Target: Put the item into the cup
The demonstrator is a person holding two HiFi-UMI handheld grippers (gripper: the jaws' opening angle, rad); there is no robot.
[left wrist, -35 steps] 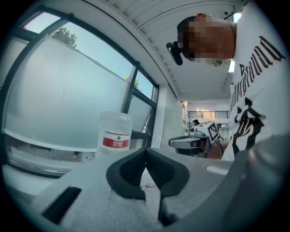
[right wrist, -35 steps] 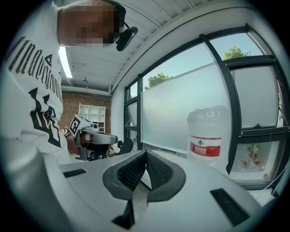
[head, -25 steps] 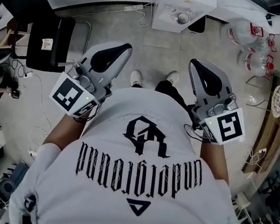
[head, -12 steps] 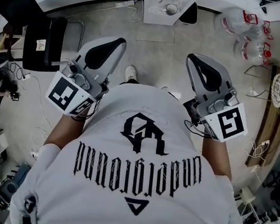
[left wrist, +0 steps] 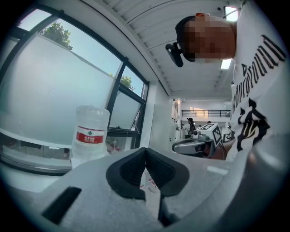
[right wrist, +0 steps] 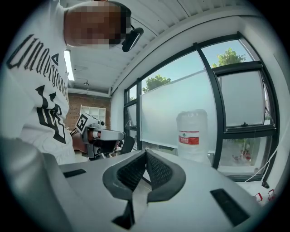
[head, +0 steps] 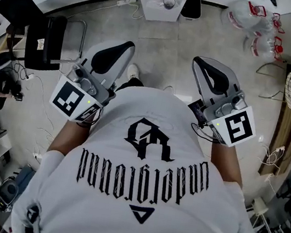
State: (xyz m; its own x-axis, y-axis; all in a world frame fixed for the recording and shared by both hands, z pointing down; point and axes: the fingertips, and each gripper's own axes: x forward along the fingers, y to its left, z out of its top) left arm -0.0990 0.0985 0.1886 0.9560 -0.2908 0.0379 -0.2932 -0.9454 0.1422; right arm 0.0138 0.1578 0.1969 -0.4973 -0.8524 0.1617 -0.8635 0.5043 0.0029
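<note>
Both grippers are held up against the person's white T-shirt (head: 139,184), well above the floor. My left gripper (head: 125,46) has its black pads pressed together with nothing between them; the left gripper view shows the same closed tips of the left gripper (left wrist: 145,152). The right gripper (head: 200,62) is likewise shut and holds nothing, as the right gripper (right wrist: 146,154) shows in its own view. Far ahead, a small cup (head: 169,2) stands on a white table (head: 153,9). The item cannot be made out.
A black chair (head: 44,39) stands at the left, with cables on the floor nearby. Large water jugs (head: 261,45) lie at the upper right; one jug (left wrist: 89,135) stands by the window, also the jug (right wrist: 192,134). A shoe (head: 132,72) shows on the grey floor.
The view has shifted: the white table with the cup slid left and up in the head view, and the feet moved. Both grippers stayed shut by the chest.
</note>
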